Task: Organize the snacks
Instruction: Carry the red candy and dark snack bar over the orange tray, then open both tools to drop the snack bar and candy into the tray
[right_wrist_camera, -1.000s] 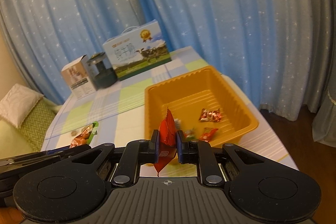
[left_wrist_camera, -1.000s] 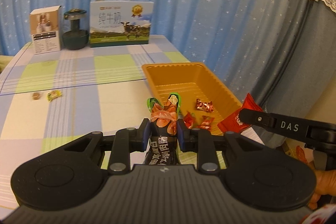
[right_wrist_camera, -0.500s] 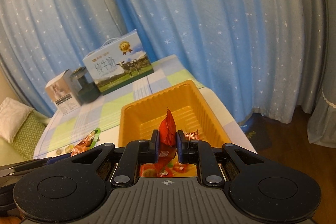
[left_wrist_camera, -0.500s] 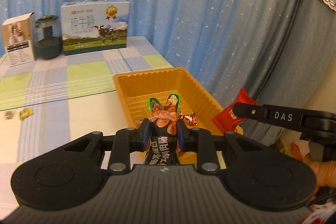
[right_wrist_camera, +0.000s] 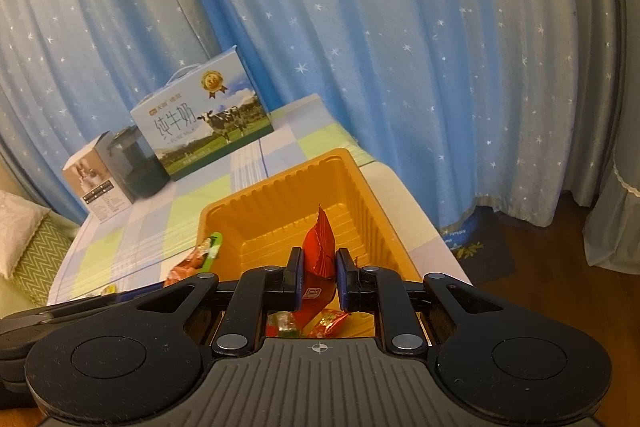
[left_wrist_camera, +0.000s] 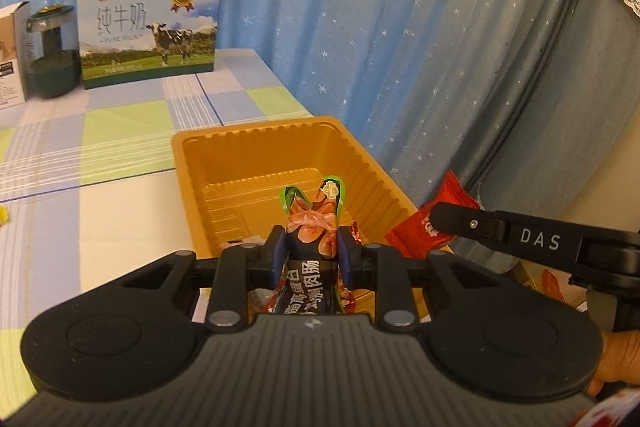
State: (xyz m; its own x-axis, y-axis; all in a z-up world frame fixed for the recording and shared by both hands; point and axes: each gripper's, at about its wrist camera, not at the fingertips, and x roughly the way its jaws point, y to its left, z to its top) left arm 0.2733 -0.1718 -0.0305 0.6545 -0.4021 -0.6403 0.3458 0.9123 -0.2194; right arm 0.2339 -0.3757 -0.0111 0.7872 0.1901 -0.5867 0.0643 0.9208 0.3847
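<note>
1. Low in the centre of the left wrist view, the left claw (left_wrist_camera: 311, 251) is clamping a dark sausage packet (left_wrist_camera: 310, 247), holding it over the near end of the orange tray (left_wrist_camera: 256, 163) on the checked desk (left_wrist_camera: 120, 163). At the right edge, the right claw (left_wrist_camera: 444, 217) is gripping a red packet (left_wrist_camera: 434, 219) beside the tray's right rim.
2. Low in the centre of the right wrist view, the right claw (right_wrist_camera: 318, 267) is pinching the red packet (right_wrist_camera: 318, 251) above the tray (right_wrist_camera: 280, 203), where wrapped candies (right_wrist_camera: 308, 323) are lying. A milk carton (right_wrist_camera: 204, 123) is standing at centre left.

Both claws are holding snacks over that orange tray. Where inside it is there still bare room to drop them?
The orange tray is bare across its far half, up to the wall nearest the milk box. The near end, under the right claw and its red packet, is crowded with small wrapped candies. The left claw holds its sausage packet there too.
</note>
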